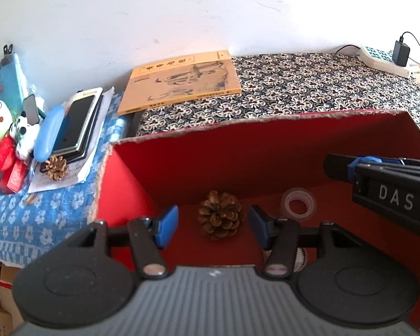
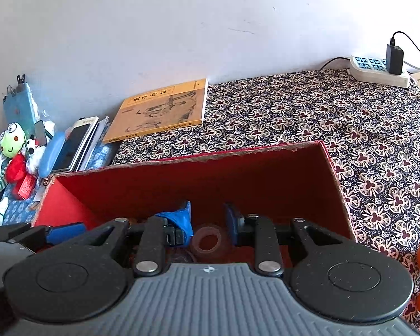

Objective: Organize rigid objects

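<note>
Left wrist view: left claw [image 1: 213,225] spread wide over red box [image 1: 238,154], pine cone [image 1: 220,215] on box floor between its fingers, untouched. Tape roll [image 1: 298,203] beside it. Right claw [image 2: 208,219] also open, tape below it.

We see a home: floral cloth [image 2: 350,128], plush toys [image 1: 2,140] at nine o'clock, power strip [image 2: 378,70] at two.

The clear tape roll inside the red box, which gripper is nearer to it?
Right. The right gripper is open with the clear tape roll just beyond and between its fingers. The left gripper is open around the brown pinecone, with the tape off to its right in the red cardboard box.
</note>
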{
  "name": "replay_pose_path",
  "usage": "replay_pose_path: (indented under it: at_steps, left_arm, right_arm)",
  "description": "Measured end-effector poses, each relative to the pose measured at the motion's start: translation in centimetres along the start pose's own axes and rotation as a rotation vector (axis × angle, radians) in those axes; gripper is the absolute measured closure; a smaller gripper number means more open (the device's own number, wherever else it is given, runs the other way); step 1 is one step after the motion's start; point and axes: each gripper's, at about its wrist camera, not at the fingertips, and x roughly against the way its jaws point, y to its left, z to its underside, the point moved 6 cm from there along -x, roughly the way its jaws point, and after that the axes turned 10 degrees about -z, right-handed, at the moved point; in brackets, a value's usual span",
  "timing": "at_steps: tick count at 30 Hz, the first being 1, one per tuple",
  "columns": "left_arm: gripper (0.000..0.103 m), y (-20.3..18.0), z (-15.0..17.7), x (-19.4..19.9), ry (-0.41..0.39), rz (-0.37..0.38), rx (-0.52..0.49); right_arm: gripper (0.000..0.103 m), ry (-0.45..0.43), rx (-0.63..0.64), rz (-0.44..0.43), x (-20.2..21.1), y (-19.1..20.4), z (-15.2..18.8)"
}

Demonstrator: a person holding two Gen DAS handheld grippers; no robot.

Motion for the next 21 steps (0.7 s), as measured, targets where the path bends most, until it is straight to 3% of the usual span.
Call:
replay_pose_path:
  at_steps: [21]
  left_arm:
    - [0.04,0.1,0.07,0.1,-0.012,-0.03,-0.015]
  right_arm:
    - [0.093,0.011,-0.017,0.038,-0.08,-0.23,0.08]
